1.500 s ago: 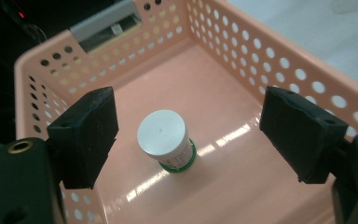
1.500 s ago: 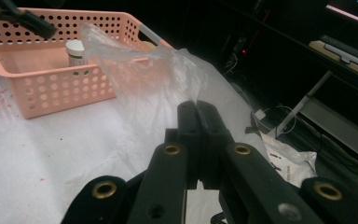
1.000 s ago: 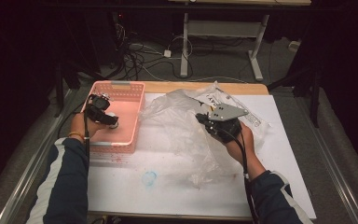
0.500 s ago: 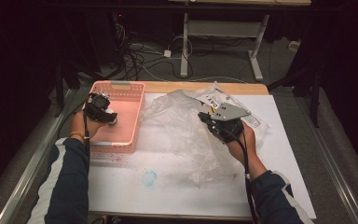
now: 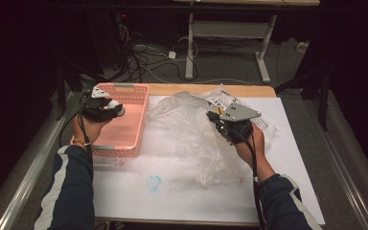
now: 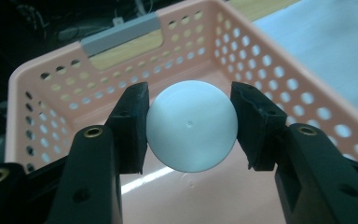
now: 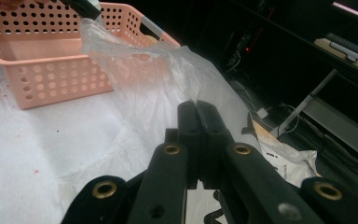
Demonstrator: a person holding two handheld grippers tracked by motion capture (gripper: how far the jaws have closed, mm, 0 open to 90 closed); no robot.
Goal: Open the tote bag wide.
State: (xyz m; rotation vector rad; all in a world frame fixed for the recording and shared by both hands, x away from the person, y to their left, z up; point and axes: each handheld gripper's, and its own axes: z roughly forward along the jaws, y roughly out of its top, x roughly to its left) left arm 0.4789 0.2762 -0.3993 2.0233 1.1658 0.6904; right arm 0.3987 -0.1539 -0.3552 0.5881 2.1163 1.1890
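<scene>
White ball (image 6: 191,126) sits clamped between the pads of your left claw (image 5: 106,106), raised above the floor of the pink basket (image 5: 135,91), while your right claw (image 7: 198,116) is fully closed, pinching the clear plastic bag (image 5: 187,120) on the tabletop (image 5: 172,191) alongside

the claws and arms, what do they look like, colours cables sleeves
Both claws are black: left claw, right claw, with brass-coloured rivets on the arms. Each carries a grey three-cornered plate and trails a black cable. The person wears dark navy sleeves with a white stripe, plus a wristband.
</scene>
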